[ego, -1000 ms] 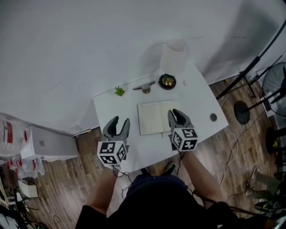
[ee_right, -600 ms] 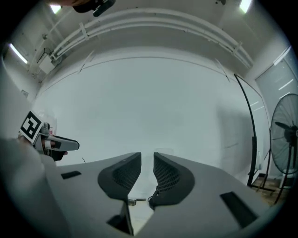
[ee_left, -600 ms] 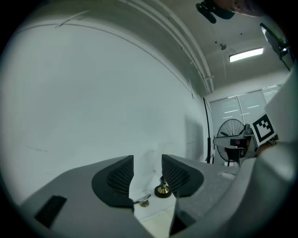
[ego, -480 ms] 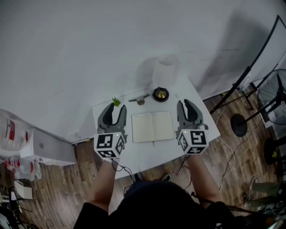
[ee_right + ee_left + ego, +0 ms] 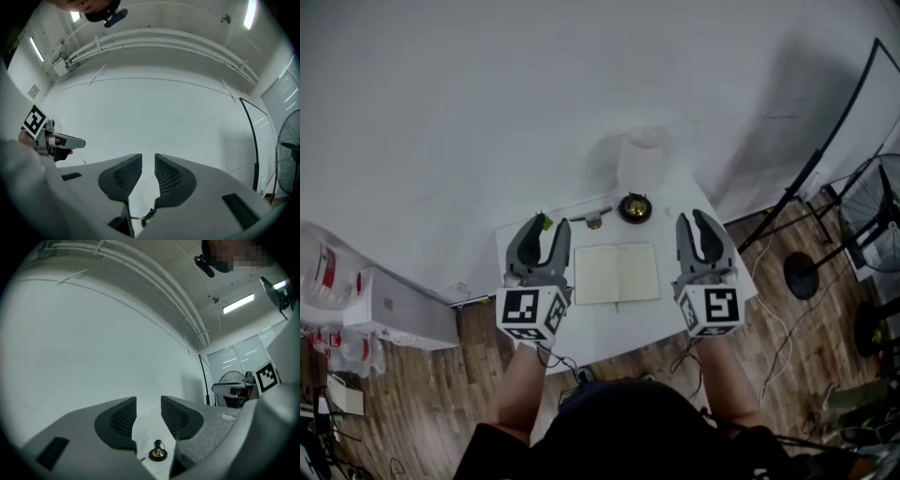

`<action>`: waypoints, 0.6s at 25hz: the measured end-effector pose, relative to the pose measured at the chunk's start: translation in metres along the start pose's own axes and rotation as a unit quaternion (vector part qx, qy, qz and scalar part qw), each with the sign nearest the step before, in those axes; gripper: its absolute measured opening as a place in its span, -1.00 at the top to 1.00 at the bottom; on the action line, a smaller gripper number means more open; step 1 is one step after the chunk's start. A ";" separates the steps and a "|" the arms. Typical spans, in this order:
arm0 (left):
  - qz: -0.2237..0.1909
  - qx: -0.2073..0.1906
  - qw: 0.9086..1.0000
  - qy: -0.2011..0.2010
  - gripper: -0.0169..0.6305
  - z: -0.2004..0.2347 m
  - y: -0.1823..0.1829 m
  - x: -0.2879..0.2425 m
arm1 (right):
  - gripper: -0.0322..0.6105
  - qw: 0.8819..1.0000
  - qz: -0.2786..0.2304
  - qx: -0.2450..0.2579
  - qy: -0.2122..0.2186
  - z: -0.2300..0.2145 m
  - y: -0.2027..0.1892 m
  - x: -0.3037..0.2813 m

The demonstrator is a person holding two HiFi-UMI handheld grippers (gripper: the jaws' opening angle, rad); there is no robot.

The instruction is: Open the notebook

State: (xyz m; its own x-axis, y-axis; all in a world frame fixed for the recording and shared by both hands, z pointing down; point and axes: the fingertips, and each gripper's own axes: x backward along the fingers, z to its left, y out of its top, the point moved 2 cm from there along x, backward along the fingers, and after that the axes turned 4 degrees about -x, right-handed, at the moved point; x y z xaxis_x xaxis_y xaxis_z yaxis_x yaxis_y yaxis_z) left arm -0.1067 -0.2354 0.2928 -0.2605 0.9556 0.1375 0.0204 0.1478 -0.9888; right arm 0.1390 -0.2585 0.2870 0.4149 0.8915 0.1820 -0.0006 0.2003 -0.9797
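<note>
Left tool closing empty, right tool likewise lifted higher, notebook open

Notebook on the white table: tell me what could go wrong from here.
1. The notebook lies open with neither gripper on it; unweighted, its pages might flip back shut.
2. The left gripper, empty with its jaws closing, hangs over the small plant; a careless descent could topple it.
3. The bell and the white container stand just behind the notebook; a forward reach by the right gripper might knock them.
</note>
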 end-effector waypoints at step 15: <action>0.027 -0.018 0.999 -0.016 0.47 -0.015 -0.012 -0.015 | 0.65 0.999 0.013 -0.031 -0.016 -0.031 -0.019 0.012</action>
State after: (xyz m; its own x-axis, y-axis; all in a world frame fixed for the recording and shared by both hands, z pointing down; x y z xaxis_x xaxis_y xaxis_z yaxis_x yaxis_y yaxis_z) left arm -0.0888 -0.2483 0.3034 -0.2892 0.9537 0.0823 0.0692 0.1066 -0.9919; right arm 0.1722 -0.2642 0.3053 0.3858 0.9091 0.1573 0.0449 0.1518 -0.9874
